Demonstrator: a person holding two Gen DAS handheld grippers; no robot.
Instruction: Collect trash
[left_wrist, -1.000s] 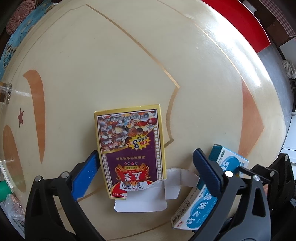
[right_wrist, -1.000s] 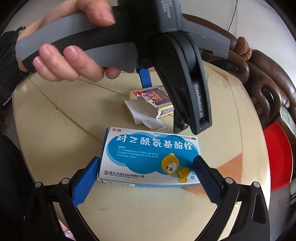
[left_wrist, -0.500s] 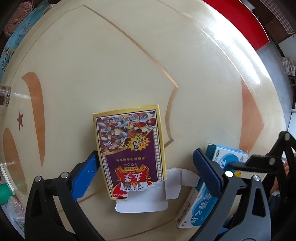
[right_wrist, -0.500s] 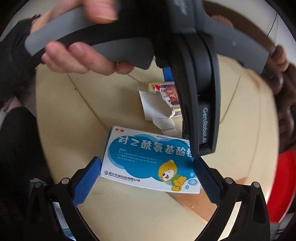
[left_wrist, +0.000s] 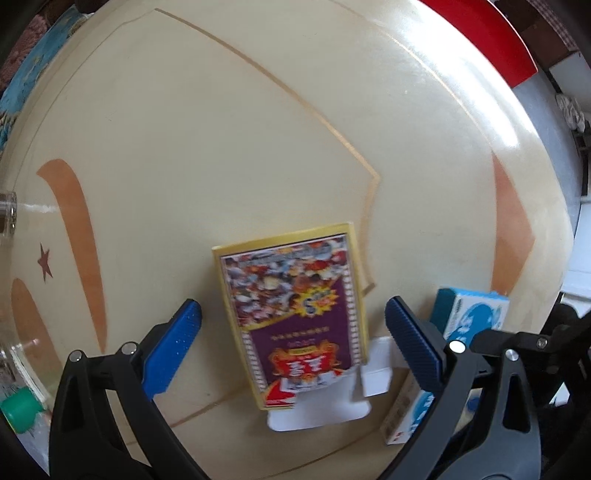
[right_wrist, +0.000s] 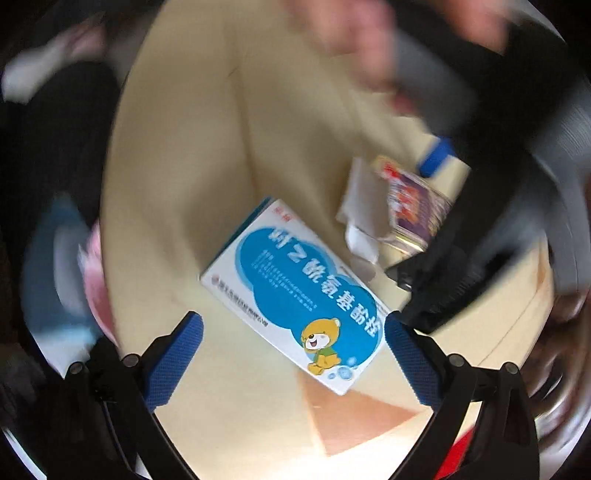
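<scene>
Playing-card box (left_wrist: 295, 317) lies flat on the cream round table (left_wrist: 221, 129), torn white flap (left_wrist: 317, 410) toward the camera; medicine box (right_wrist: 299, 295) flat just beside it, apart or touching cannot be told. Left gripper (left_wrist: 293, 343) fingers wide, empty, straddling the card box's long sides, probably lined up to close across its narrow width. Right gripper (right_wrist: 293, 354) also wide and empty; the medicine box sits diagonal between the pads, so likely needs squaring first. Right view blurred. Nothing collected yet.
</scene>
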